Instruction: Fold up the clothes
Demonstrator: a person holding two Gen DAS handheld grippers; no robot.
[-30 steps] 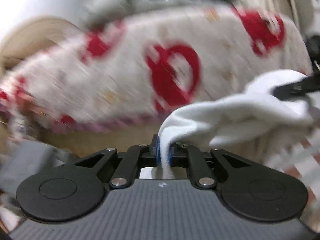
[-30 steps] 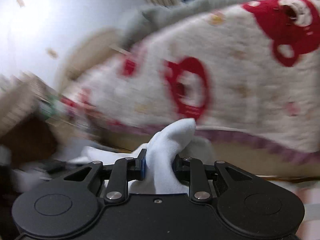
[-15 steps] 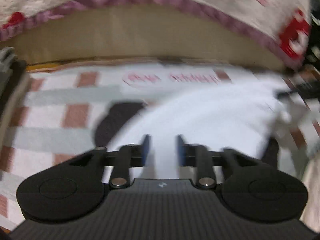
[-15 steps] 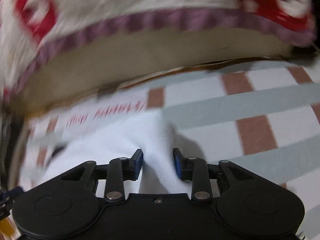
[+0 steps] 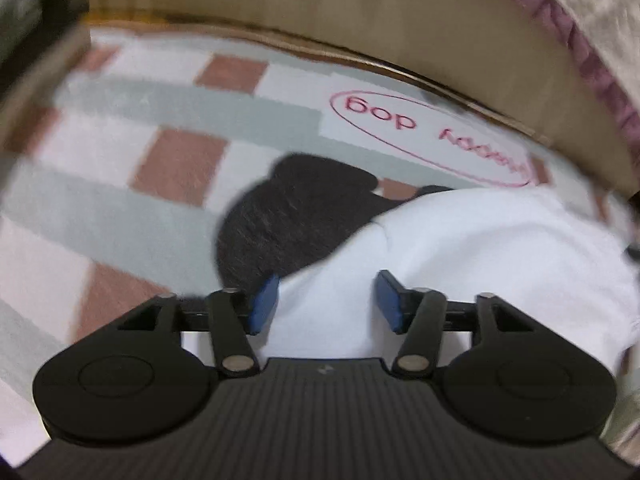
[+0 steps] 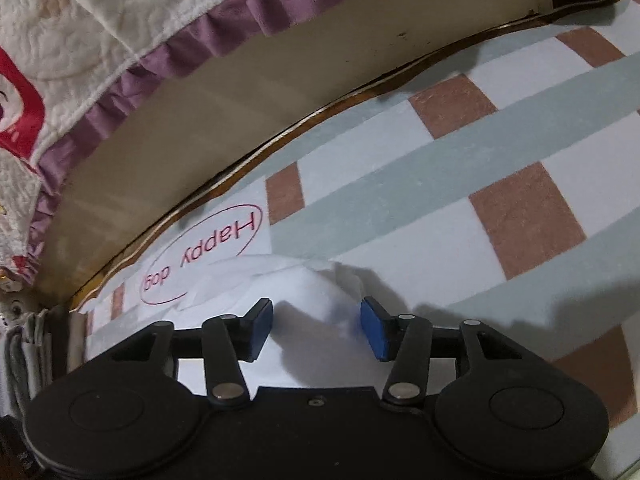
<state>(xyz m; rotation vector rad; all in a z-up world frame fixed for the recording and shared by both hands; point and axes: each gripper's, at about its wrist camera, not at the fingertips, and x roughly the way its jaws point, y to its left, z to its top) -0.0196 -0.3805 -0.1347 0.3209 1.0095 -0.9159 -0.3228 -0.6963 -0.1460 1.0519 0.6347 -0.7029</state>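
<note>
A white garment (image 5: 500,248) lies on a checked mat (image 5: 120,152), partly covering a black garment (image 5: 288,220) to its left. My left gripper (image 5: 326,305) hovers low over the white cloth. Its jaws are opening, and the blue pads (image 5: 264,304) stand apart with cloth lying loose between them. In the right wrist view, a raised fold of the same white garment (image 6: 304,292) sits between my right gripper's (image 6: 316,327) opening jaws. Neither pad presses it, though the fold lies close to the right pad (image 6: 374,330).
A beige board (image 6: 200,112) runs along the mat's far edge. A quilt with a purple ruffle (image 6: 168,52) and red prints hangs over it. The mat carries a red "Happy dog" oval (image 6: 200,256). Grey folded cloth (image 6: 24,344) sits at the far left.
Both grippers came down from facing the quilt to just over the mat. The white garment, pinched in both a second ago, now lies on the mat and both pairs of jaws have spread apart.
</note>
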